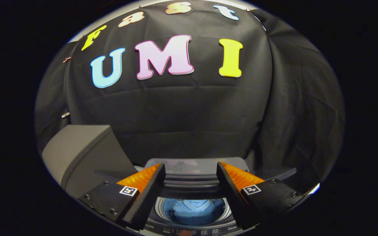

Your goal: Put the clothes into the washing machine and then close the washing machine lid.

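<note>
Before the black booth wall, wide-apart gripper [190,167] (empty) above clothes [194,211] in washing machine [189,183].

The washing machine [189,187] is a top-loader seen from above, and it is what holds the load here. Its round opening is uncovered, and the lid [176,165] appears to be raised at the back edge of the deck. Inside, the ribbed metal wall of the drum [158,207] rings a blue garment [194,211], which lies crumpled on the drum's bottom. A strip of controls [205,231] runs along the near rim, too small to make out. The gripper [190,164] hangs over the opening with its fingers spread apart and nothing between them. Just left of the machine stands a plain grey box [77,154].
</note>
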`<act>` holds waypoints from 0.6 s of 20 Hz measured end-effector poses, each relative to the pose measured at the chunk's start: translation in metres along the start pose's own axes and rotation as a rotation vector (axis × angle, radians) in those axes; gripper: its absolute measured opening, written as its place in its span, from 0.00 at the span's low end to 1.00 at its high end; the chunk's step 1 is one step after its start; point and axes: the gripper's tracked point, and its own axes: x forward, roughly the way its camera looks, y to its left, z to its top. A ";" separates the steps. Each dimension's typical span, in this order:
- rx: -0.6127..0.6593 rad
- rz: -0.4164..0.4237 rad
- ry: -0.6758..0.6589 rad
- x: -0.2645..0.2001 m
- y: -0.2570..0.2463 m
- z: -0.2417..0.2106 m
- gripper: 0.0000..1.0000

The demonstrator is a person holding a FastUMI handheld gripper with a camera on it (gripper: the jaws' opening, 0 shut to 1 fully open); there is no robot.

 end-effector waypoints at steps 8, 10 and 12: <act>0.012 -0.035 0.146 -0.003 -0.017 -0.114 0.99; 0.005 -0.040 0.170 -0.007 -0.013 -0.127 0.99; -0.013 -0.035 0.196 -0.008 -0.006 -0.138 0.99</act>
